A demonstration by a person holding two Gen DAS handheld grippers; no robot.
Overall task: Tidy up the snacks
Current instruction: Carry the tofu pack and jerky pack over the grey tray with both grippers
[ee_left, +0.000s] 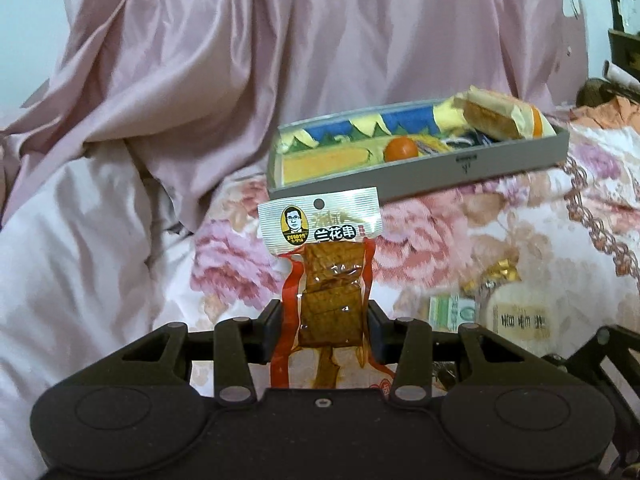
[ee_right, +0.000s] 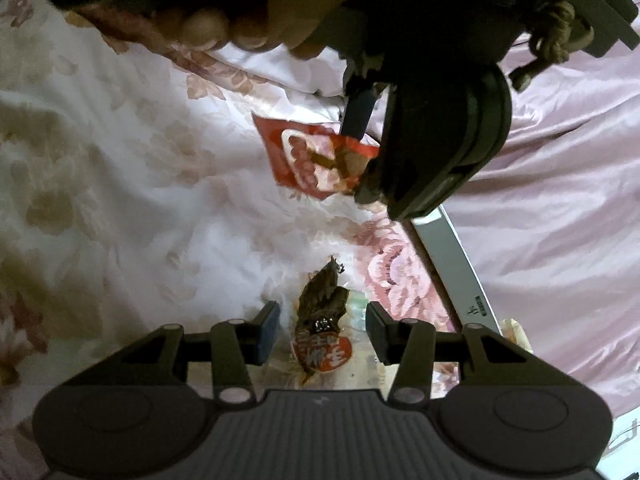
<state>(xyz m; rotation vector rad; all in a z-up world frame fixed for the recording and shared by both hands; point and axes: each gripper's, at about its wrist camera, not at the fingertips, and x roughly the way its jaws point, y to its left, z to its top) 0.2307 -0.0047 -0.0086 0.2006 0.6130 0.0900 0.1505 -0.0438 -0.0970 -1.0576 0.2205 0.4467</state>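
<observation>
Clear plastic streaked with red wraps the dried-tofu snack packet (ee_left: pixel 324 280) that the left gripper (ee_left: pixel 326 326) grasps: its two dark fingers (ee_left: pixel 272 328) press on the packet's lower half from either side, and the packet stands upright above them, its silver header with black characters at the top, lifted off the bedding. Behind it a shallow grey box (ee_left: pixel 472 166) rests on the floral bedspread (ee_left: pixel 240 256), its inside printed in blue and yellow; it holds an orange ball-shaped item (ee_left: pixel 401 148), a pale yellow wrapped cake (ee_left: pixel 496 114) at its right end and some smaller wrappers. Rumpled pink fabric (ee_left: pixel 280 48) fills the background, and near the left gripper's right side lie a green-and-white packet (ee_left: pixel 452 312) and a pale round packet (ee_left: pixel 520 316) — both blurred. In the right wrist view the right gripper (ee_right: pixel 323 326) hangs over a dark, leafy-looking snack in a clear packet with a red label (ee_right: pixel 322 320); that packet sits between the fingers, but gaps show on both sides, so the jaws appear released rather than gripping. Farther ahead in that view the left gripper (ee_right: pixel 360 160) shows with the person's hand (ee_right: pixel 248 20) on it, holding the red-edged packet (ee_right: pixel 304 156) above the bedspread, beside the grey box's wall (ee_right: pixel 452 264).
</observation>
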